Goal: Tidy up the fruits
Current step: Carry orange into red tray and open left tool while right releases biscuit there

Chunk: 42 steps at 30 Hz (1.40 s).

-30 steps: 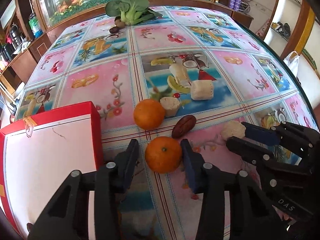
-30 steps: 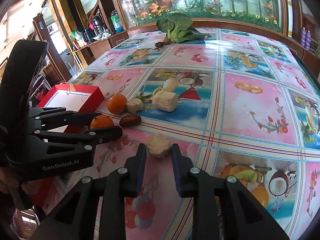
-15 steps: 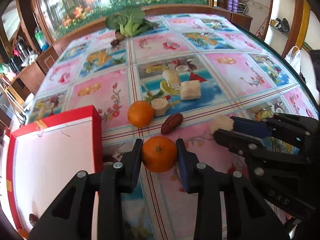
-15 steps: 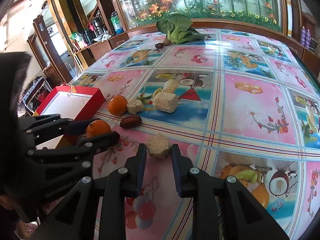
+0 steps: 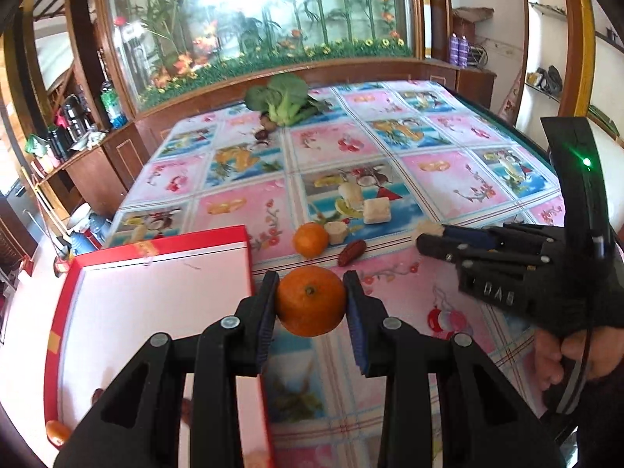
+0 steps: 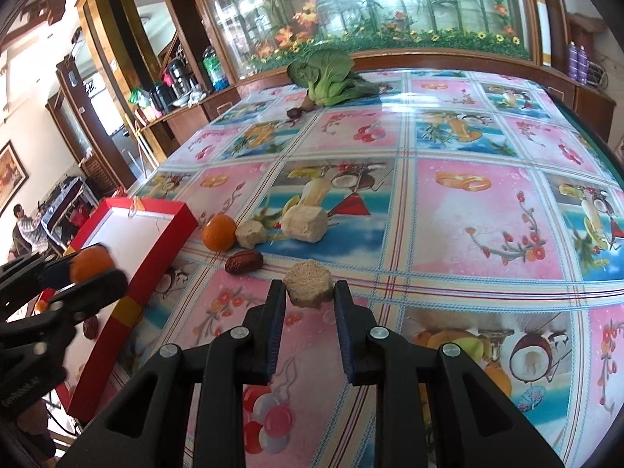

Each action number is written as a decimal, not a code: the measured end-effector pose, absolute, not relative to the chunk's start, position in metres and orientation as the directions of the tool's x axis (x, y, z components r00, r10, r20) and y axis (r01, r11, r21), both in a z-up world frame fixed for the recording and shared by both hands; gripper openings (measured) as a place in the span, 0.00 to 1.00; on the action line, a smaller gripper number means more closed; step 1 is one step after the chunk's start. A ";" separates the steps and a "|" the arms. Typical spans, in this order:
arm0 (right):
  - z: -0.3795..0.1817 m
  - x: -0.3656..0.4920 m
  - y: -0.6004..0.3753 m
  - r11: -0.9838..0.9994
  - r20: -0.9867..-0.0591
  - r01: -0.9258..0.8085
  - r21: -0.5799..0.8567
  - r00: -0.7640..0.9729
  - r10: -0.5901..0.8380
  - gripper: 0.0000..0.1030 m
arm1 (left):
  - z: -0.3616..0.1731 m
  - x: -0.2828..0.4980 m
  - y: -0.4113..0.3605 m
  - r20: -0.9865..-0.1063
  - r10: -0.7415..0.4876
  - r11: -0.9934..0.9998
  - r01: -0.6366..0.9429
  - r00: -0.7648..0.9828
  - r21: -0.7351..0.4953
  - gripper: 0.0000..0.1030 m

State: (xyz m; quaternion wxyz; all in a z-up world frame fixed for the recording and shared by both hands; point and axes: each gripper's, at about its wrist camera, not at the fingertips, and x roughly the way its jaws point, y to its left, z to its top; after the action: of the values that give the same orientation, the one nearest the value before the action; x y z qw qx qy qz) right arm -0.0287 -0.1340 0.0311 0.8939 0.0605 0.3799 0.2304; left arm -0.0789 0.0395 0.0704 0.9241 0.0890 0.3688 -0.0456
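Two grippers, each with a load: the left gripper [image 5: 310,304] pinches an orange [image 5: 310,301] above the table, just beside the red box [image 5: 249,257]; the right gripper [image 6: 308,300] clamps a tan chunk [image 6: 308,289] — raised off the cloth [image 6: 468,210]. Another orange [image 6: 219,232], a date [image 6: 244,261] and two more chunks lie between them.

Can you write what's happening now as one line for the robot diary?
left gripper: shut on orange, lifted beside red box | right gripper: shut on beige chunk
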 end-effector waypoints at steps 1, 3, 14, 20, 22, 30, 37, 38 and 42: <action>0.032 -0.029 -0.136 0.889 -0.644 -0.360 0.283 0.616 0.454 0.23 | 0.072 -0.083 0.043 -0.685 -0.019 0.981 0.145 0.729 0.128 0.34; 0.034 -0.030 -0.138 0.894 -0.634 -0.348 0.282 0.632 0.446 0.23 | 0.074 -0.089 0.050 -0.677 -0.016 0.983 0.134 0.736 0.122 0.34; 0.052 -0.053 -0.136 0.899 -0.562 -0.309 0.312 0.703 0.436 0.23 | 0.087 -0.121 0.096 -0.613 0.041 0.991 0.045 0.789 0.124 0.34; 0.068 -0.074 -0.084 0.861 -0.544 -0.420 0.289 0.667 0.508 0.23 | 0.089 -0.130 0.125 -0.590 0.089 0.992 -0.019 0.803 0.123 0.34; 0.074 -0.083 -0.064 0.834 -0.535 -0.468 0.291 0.643 0.548 0.23 | 0.088 -0.132 0.135 -0.583 0.113 0.991 -0.048 0.804 0.127 0.34; 0.083 -0.106 -0.001 0.759 -0.543 -0.592 0.270 0.557 0.628 0.23 | 0.082 -0.136 0.178 -0.577 0.196 0.980 -0.147 0.793 0.131 0.34; 0.079 -0.117 0.040 0.715 -0.573 -0.657 0.240 0.498 0.650 0.23 | 0.075 -0.139 0.202 -0.584 0.229 0.973 -0.193 0.779 0.125 0.34; 0.079 -0.119 0.044 0.711 -0.575 -0.664 0.234 0.495 0.651 0.23 | 0.074 -0.139 0.204 -0.584 0.232 0.973 -0.195 0.778 0.126 0.34; 0.073 -0.124 0.057 0.693 -0.595 -0.686 0.222 0.468 0.653 0.23 | 0.071 -0.140 0.212 -0.591 0.241 0.970 -0.206 0.770 0.126 0.34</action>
State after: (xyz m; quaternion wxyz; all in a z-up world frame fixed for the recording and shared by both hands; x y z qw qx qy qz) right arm -0.1240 0.0568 0.0728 0.8563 -0.0241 0.3367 0.3910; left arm -0.1399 0.2119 0.0710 0.9404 0.0270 0.3176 0.1189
